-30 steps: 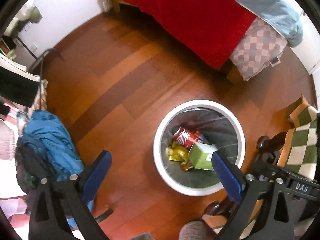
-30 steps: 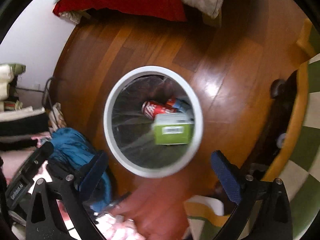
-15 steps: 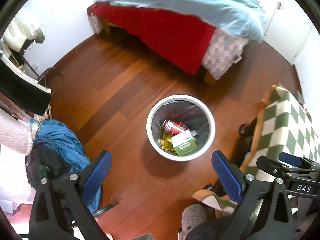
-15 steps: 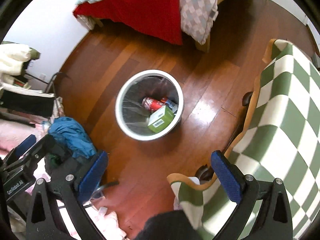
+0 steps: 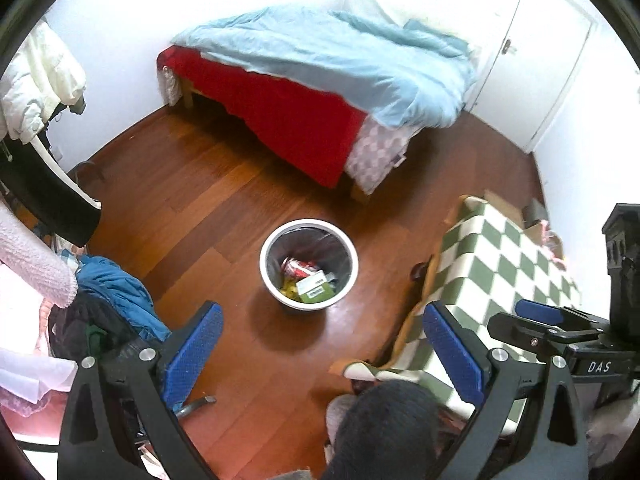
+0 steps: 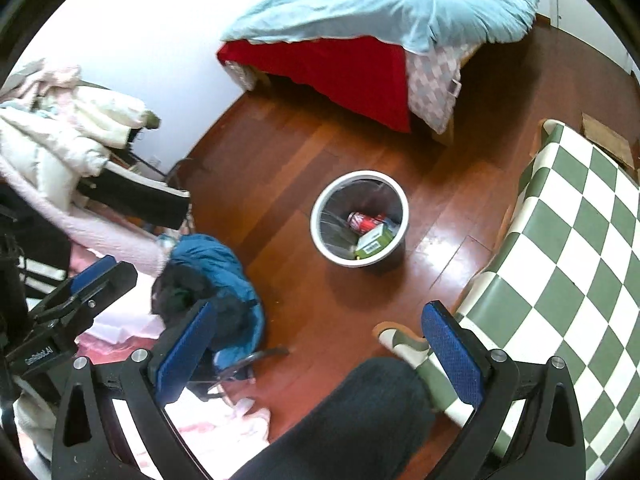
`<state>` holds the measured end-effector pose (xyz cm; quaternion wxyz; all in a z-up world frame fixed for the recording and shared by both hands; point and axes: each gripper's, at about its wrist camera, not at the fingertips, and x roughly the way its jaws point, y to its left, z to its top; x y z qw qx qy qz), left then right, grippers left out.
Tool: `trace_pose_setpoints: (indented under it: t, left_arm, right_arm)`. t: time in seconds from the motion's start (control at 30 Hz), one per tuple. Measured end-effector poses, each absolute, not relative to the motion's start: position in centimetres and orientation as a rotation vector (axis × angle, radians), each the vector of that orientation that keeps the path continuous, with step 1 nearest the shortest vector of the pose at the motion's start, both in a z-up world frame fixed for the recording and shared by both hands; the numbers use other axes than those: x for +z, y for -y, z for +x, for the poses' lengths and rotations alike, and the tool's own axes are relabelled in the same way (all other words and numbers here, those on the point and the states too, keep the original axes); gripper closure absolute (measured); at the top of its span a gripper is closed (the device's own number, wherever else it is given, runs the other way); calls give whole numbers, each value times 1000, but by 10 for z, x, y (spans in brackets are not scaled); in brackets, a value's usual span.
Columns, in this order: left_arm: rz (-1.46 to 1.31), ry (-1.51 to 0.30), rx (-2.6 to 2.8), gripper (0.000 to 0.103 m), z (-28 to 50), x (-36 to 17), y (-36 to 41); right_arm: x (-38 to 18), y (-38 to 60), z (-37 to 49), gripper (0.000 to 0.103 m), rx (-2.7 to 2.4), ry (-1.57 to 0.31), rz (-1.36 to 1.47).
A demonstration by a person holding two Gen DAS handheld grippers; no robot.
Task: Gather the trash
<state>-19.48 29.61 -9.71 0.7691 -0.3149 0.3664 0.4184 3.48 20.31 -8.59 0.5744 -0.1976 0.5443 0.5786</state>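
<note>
- The left gripper [image 5: 322, 354] is hanging high over the floor [image 5: 188, 200], its blue fingers [image 5: 192, 350] spread wide and gripping nothing.
- The right gripper [image 6: 316, 354] is hanging at a like height, its fingers [image 6: 450, 350] also spread wide and empty; it is also showing at the right edge of the left view [image 5: 560, 332].
- Bare floor is lying open all around the bin [image 5: 269, 276], with the widest stretch running from the bin toward the bed [image 5: 320, 68].
- The bin, white-rimmed and lined with a dark bag, is standing upright on the floor, well below both grippers and apart from the furniture.
- Trash is lying in the bin's bottom: a red can [image 5: 300, 267] on its side, a green carton [image 5: 316, 290] touching it, and yellow wrappers [image 5: 290, 287] beside them.
- In the right view the can [image 6: 364, 222] and carton [image 6: 374, 242] are sitting toward the bin's [image 6: 320, 236] right side.
- A checked cloth [image 5: 508, 264] is covering furniture just right of the bin, narrowing the room on that side.
- A blue jacket [image 5: 116, 300] and a heap of clothes [image 6: 52, 140] are crowding the left side.
- The person's dark leg [image 6: 340, 424] is filling the lower edge between the right gripper's fingers.
- A white door [image 5: 536, 60] is standing beyond the bed.
</note>
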Motion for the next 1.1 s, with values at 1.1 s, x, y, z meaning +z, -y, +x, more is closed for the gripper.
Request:
trace_pose_setpoints:
  t: [1.1]
  left_arm:
    - [-674,-663,811,1,-232,-21,-240]
  right_arm:
    - [28,-160,-10,0,1527,-1225,-452]
